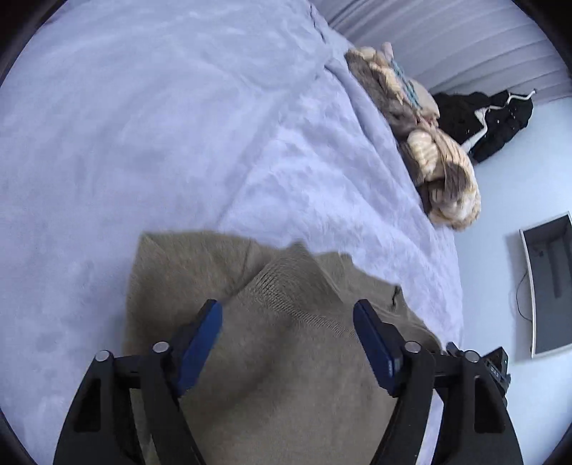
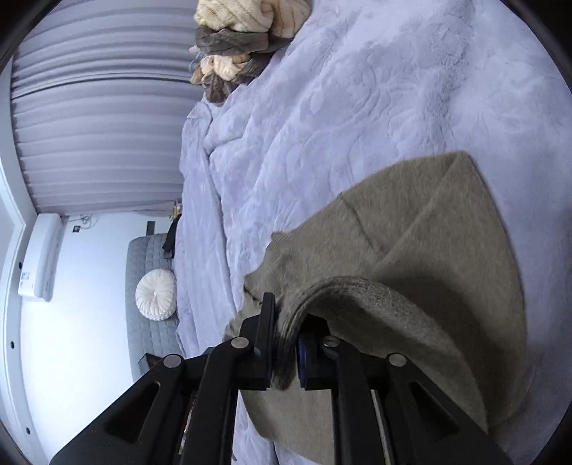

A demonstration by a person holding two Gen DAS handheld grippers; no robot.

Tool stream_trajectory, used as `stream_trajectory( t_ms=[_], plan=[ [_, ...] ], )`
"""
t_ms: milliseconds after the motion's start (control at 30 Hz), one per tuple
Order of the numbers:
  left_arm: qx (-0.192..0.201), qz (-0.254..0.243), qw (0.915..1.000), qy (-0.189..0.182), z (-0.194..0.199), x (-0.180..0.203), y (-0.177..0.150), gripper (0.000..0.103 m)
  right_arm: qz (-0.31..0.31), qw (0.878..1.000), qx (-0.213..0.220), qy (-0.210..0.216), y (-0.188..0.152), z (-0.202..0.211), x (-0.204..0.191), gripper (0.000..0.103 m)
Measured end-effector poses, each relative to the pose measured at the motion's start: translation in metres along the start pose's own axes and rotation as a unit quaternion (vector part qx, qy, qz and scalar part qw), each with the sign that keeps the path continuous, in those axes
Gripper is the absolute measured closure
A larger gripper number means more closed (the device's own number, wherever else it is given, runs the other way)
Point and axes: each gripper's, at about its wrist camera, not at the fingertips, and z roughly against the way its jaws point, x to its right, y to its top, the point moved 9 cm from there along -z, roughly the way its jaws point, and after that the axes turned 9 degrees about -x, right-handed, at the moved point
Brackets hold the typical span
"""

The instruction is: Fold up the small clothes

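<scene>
A khaki knitted garment point(image 1: 286, 322) lies on a pale lavender bedspread point(image 1: 143, 143). My left gripper point(image 1: 287, 311) is open, its blue pads point(image 1: 200, 343) spread apart above the garment, holding nothing. In the right wrist view the same garment point(image 2: 411, 232) lies partly folded on the bedspread point(image 2: 357, 89). My right gripper point(image 2: 286, 336) is shut on a bunched edge of the garment and lifts that edge off the bed.
A pile of beige and brown clothes point(image 1: 429, 143) lies near the bed's edge, also in the right wrist view point(image 2: 243, 32). Black clothing point(image 1: 482, 118) and a monitor point(image 1: 547, 282) lie on the floor. A grey couch with a white round cushion point(image 2: 155, 294) stands beside the bed.
</scene>
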Motion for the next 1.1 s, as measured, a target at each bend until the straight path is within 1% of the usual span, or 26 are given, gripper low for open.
stream_trajectory(
  t_ms=[33,67,100,133,167,200,233,267,333,367,400,433,467,500,533,600,667,700,733,767,800,833,900,967,1033,1100],
  plan=[
    [0.008,-0.012,0.9999,-0.005,0.007,0.004,0.004,0.026,0.001,1.0,0.008,-0.001,0.002,0.003,-0.003,0.037],
    [0.014,-0.023,0.9996,-0.005,0.013,0.007,0.005,0.026,0.012,1.0,0.02,0.004,0.001,0.007,-0.009,0.028],
    [0.02,-0.032,0.9993,0.0,0.017,0.008,0.005,0.026,0.028,0.999,0.026,0.001,-0.002,0.011,-0.014,0.026],
    [0.021,-0.046,0.9987,0.007,0.018,0.011,0.004,0.026,0.042,0.999,0.022,-0.012,-0.006,0.012,-0.017,0.026],
    [0.013,-0.062,0.9979,0.012,0.016,0.013,0.002,0.026,0.052,0.998,0.016,-0.029,-0.012,0.012,-0.016,0.027],
    [0.002,-0.08,0.9966,0.016,0.012,0.016,-0.002,0.026,0.063,0.997,0.008,-0.042,-0.015,0.009,-0.017,0.032],
    [-0.008,-0.095,0.9952,0.022,0.006,0.019,-0.007,0.026,0.074,0.996,0.0,-0.052,-0.018,0.005,-0.018,0.041],
    [-0.017,-0.105,0.9939,0.029,-0.002,0.021,-0.012,0.026,0.085,0.994,-0.011,-0.066,-0.022,0.0,-0.016,0.046],
    [-0.036,-0.115,0.9921,0.036,-0.019,0.025,-0.022,0.026,0.091,0.991,-0.029,-0.092,-0.026,-0.009,-0.01,0.063],
    [-0.043,-0.121,0.9907,0.047,-0.03,0.024,-0.027,0.026,0.091,0.989,-0.036,-0.109,-0.027,-0.016,-0.005,0.066],
    [-0.043,-0.131,0.9878,0.073,-0.041,0.019,-0.03,0.026,0.093,0.987,-0.039,-0.126,-0.027,-0.021,-0.002,0.066],
    [-0.044,-0.137,0.9823,0.12,-0.053,0.007,-0.034,0.026,0.097,0.983,-0.038,-0.152,-0.027,-0.026,0.005,0.066],
    [-0.049,-0.141,0.9771,0.152,-0.061,-0.003,-0.038,0.026,0.101,0.98,-0.036,-0.17,-0.027,-0.026,0.013,0.067],
    [-0.051,-0.144,0.9744,0.165,-0.065,-0.011,-0.043,0.026,0.101,0.976,-0.03,-0.191,-0.026,-0.026,0.022,0.073],
    [-0.045,-0.15,0.9737,0.165,-0.063,-0.015,-0.047,0.026,0.097,0.974,-0.02,-0.205,-0.025,-0.022,0.03,0.079],
    [-0.04,-0.171,0.9689,0.174,-0.051,-0.019,-0.052,0.026,0.083,0.975,-0.003,-0.207,-0.02,-0.011,0.038,0.079],
    [-0.038,-0.184,0.9588,0.213,-0.038,-0.03,-0.054,0.026,0.078,0.969,0.017,-0.233,-0.018,0.005,0.043,0.077],
    [-0.04,-0.183,0.9577,0.218,-0.028,-0.039,-0.055,0.026,0.084,0.963,0.024,-0.254,-0.018,0.013,0.045,0.076],
    [-0.042,-0.175,0.9605,0.212,-0.021,-0.046,-0.055,0.026,0.093,0.96,0.028,-0.263,-0.02,0.021,0.045,0.076],
    [-0.046,-0.162,0.964,0.206,-0.013,-0.053,-0.056,0.026,0.096,0.959,0.029,-0.264,-0.024,0.027,0.043,0.076],
    [-0.051,-0.146,0.9674,0.2,-0.005,-0.063,-0.058,0.026,0.096,0.959,0.029,-0.264,-0.029,0.035,0.044,0.071],
    [-0.059,-0.13,0.9704,0.195,0.003,-0.073,-0.062,0.026,0.094,0.961,0.028,-0.258,-0.035,0.039,0.043,0.059],
    [-0.069,-0.1,0.9755,0.183,0.017,-0.091,-0.072,0.026,0.086,0.971,0.021,-0.223,-0.055,0.045,0.039,0.044],
    [-0.081,-0.074,0.9805,0.163,0.027,-0.105,-0.09,0.026,0.076,0.982,-0.003,-0.174,-0.085,0.043,0.035,0.044],
    [-0.104,-0.044,0.9846,0.134,0.032,-0.115,-0.114,0.026,0.057,0.989,-0.032,-0.135,-0.118,0.039,0.039,0.043],
    [-0.127,-0.019,0.9861,0.105,0.03,-0.119,-0.137,0.026,0.016,0.993,-0.065,-0.099,-0.157,0.036,0.054,0.043]
  ],
)
